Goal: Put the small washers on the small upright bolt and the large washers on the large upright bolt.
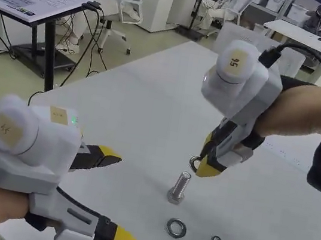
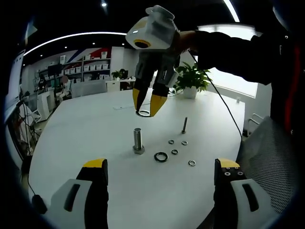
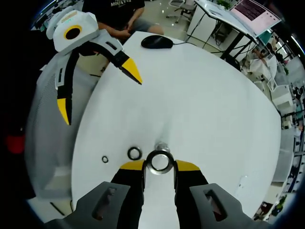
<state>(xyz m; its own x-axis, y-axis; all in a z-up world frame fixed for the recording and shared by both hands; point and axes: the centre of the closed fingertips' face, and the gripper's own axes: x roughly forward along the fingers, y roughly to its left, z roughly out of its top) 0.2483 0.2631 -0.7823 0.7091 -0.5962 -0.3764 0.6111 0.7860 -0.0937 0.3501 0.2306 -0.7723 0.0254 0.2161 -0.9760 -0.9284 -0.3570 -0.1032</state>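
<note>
Grips a large washer (image 3: 158,162) in the right claw (image 1: 204,166), just above the large upright bolt (image 1: 179,188); holds the left claw (image 1: 122,204) wide apart.

My head camera looks forward and down across the table (image 1: 149,112), my left gripper (image 1: 126,204) and right gripper (image 1: 199,167) close under it. The left gripper's camera sits low and well back, facing level over the table towards the bolt (image 1: 179,188). The right one looks steeply down, close above that bolt, past the washer (image 3: 148,163) in its jaws. All three share the bolt.
</note>
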